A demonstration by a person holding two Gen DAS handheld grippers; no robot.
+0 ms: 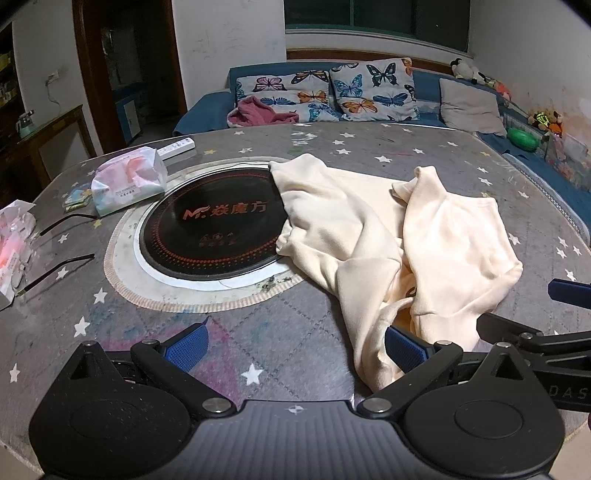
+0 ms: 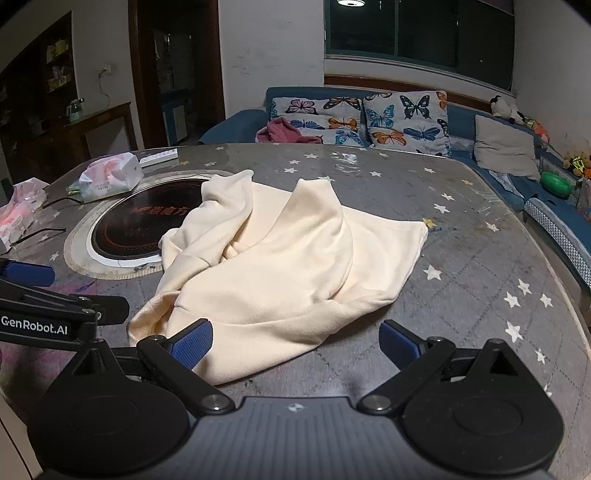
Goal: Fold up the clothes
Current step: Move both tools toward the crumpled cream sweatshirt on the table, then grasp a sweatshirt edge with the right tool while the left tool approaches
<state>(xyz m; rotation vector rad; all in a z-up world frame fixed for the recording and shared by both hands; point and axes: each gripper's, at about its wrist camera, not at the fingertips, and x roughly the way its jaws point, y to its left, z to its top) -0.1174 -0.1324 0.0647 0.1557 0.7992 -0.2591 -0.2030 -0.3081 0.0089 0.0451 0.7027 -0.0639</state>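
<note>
cream fleece garment (image 2: 280, 258) lies crumpled on the table (image 2: 461, 295), its left edge draped over the rim of the black induction hob (image 1: 210, 232) set into the tabletop. left of the hob: a tissue pack (image 1: 129, 181), with a white remote (image 1: 177, 147) just behind it, two thin dark rods (image 1: 55, 271) nearer me, and a second, torn-open pack (image 1: 14, 236) at the table's far left edge. nothing lies between my grippers and the garment.

my left gripper (image 1: 295, 350) has its fingers spread wide, nothing between them; its right blue pad (image 1: 404, 349) sits at the garment's near hem, contact unclear. my right gripper (image 2: 295, 341) is also spread wide and empty; its left pad (image 2: 192, 343) overlaps the garment's near edge, the other is over bare table.

table cover is grey, quilted, printed with white stars, stained and scuffed around the hob. beyond the hob, a blue sofa (image 2: 461, 122) with two butterfly cushions (image 1: 373, 88), a plain grey cushion (image 1: 471, 105), a maroon cloth (image 1: 258, 110), plush toys (image 1: 465, 68) and a green thing (image 1: 522, 138). dark window (image 2: 417, 33) above, dark wooden doorway (image 1: 125, 70) left, side table (image 2: 99, 122) by the wall.

left wrist view shows the garment's opening with darker inside, and my right gripper poking in at its right edge. right wrist view shows the garment's broad smooth back, a ceiling lamp reflection (image 2: 349, 2) in the window, and my left gripper with genrobot.ai lettering at its left edge.
</note>
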